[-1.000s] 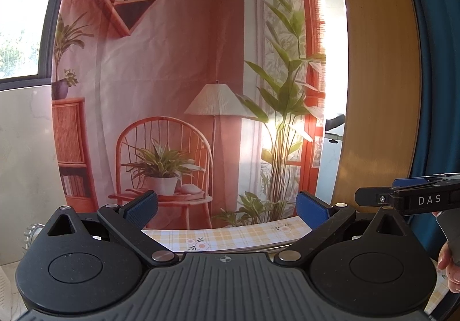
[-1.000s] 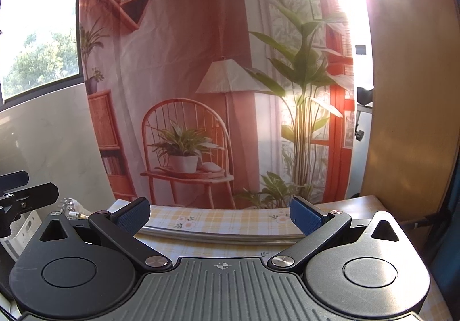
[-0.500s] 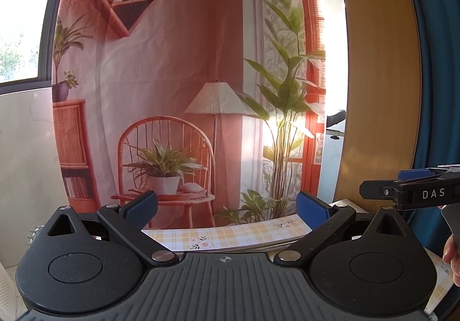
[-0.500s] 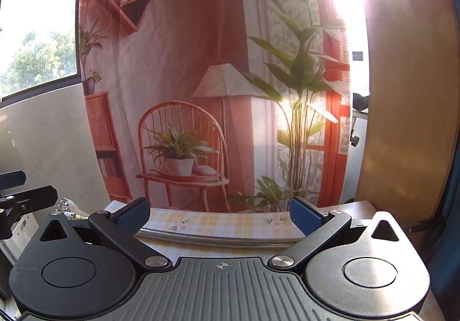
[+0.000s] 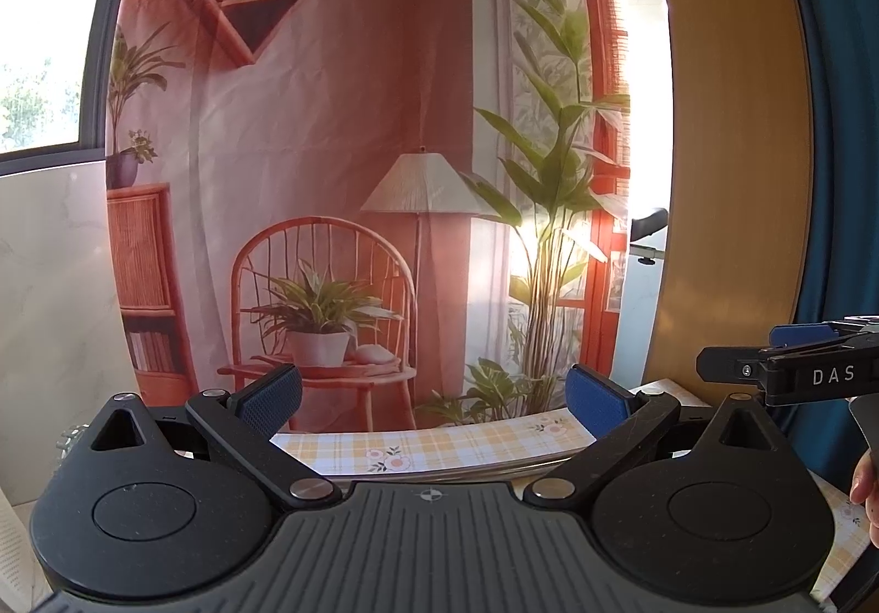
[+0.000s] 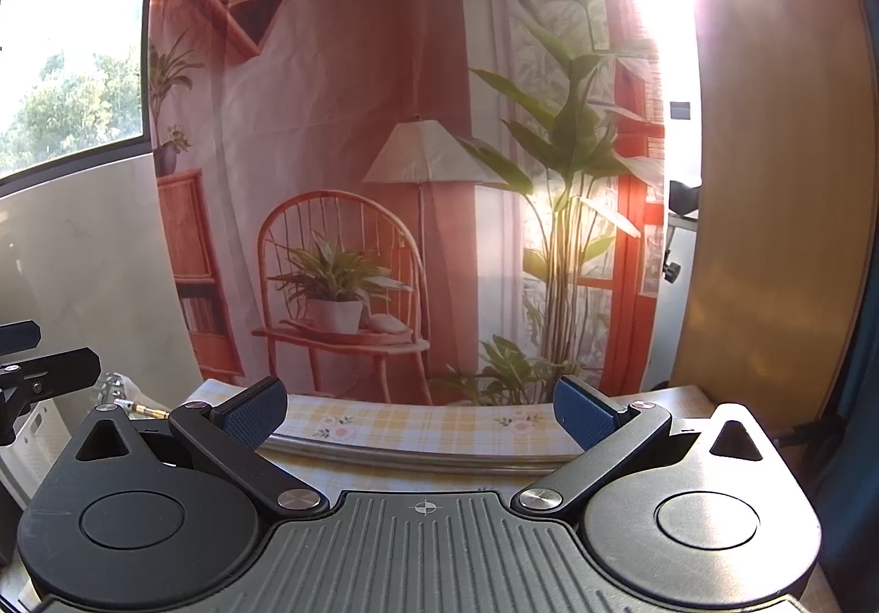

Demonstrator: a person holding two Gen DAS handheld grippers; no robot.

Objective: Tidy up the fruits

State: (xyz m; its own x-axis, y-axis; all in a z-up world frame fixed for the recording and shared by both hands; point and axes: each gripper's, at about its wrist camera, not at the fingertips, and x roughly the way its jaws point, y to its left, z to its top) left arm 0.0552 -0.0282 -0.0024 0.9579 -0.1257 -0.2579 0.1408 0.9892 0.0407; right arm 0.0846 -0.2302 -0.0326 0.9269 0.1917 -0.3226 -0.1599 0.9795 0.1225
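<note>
Blue-padded left gripper (image 5: 434, 396) and right gripper (image 6: 420, 407) still spread, empty, slightly lowered.

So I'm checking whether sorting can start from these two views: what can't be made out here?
- Fruit: none visible in either view; both cameras face the printed backdrop.
- Tabletop: only a far strip of checked cloth shows; the left gripper and right gripper, both open and empty, block the rest.
- Small metal item, right view: too small.
</note>
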